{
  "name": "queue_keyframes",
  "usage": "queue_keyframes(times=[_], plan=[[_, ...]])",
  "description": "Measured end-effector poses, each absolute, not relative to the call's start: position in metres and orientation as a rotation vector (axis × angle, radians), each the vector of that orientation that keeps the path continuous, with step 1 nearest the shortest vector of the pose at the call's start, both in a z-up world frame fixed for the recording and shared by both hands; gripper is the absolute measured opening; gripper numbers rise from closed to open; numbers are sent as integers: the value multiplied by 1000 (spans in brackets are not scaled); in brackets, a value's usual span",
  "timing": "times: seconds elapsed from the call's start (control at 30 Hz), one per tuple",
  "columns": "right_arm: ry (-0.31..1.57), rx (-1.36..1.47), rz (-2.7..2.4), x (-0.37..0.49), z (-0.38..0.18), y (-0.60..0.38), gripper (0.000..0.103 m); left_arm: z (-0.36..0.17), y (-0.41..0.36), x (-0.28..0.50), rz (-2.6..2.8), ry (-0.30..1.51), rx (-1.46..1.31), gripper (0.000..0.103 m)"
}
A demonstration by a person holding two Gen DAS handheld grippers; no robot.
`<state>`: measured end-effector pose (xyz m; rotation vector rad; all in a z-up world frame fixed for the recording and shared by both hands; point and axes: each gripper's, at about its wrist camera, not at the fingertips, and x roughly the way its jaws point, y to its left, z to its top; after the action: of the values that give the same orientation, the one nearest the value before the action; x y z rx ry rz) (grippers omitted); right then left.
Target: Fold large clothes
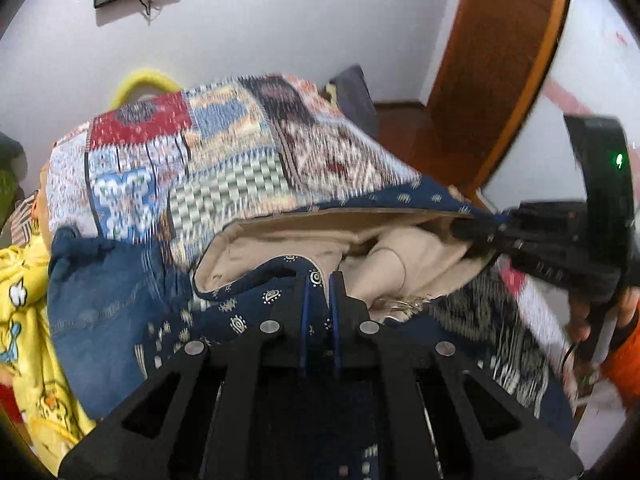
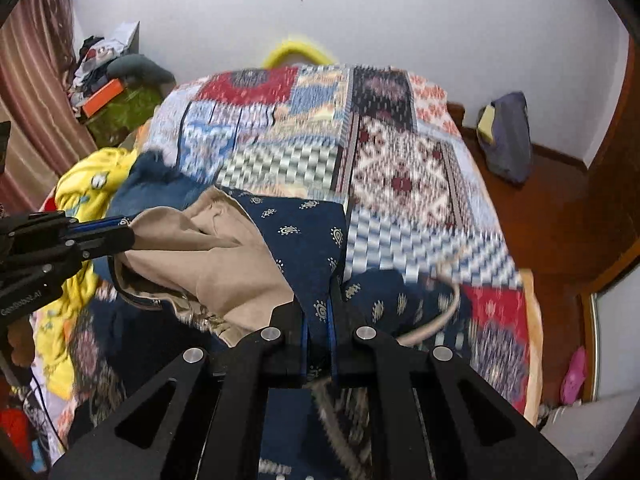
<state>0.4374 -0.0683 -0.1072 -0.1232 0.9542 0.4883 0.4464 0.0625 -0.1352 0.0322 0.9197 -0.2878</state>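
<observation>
Both my grippers are clamped on the navy paisley garment [image 2: 304, 228]: left gripper [image 1: 320, 280] and right gripper [image 2: 320, 292] each pinch its hem, jaws closed on cloth. It hangs between them over the patchwork bed [image 2: 400, 168], tan lining gaping toward nine o'clock in my right view. I judge I should keep both corners level and taut, then lay it flat.
</observation>
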Motion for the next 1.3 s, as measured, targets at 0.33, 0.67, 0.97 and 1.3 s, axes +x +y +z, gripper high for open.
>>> queue_keyframes(times=[0.33, 0.67, 0.97, 1.3], plan=[[1041, -200, 460, 397, -153, -73, 13, -212, 68, 408, -274, 1089, -28, 17], [1148, -220, 416, 384, -178, -78, 34, -227, 71, 394, -196, 1113, 26, 52], [1016, -172, 486, 391, -135, -56, 52, -172, 103, 399, -168, 987, -7, 57], [1009, -258, 505, 423, -151, -3, 52, -194, 152, 463, -172, 1040, -200, 57]])
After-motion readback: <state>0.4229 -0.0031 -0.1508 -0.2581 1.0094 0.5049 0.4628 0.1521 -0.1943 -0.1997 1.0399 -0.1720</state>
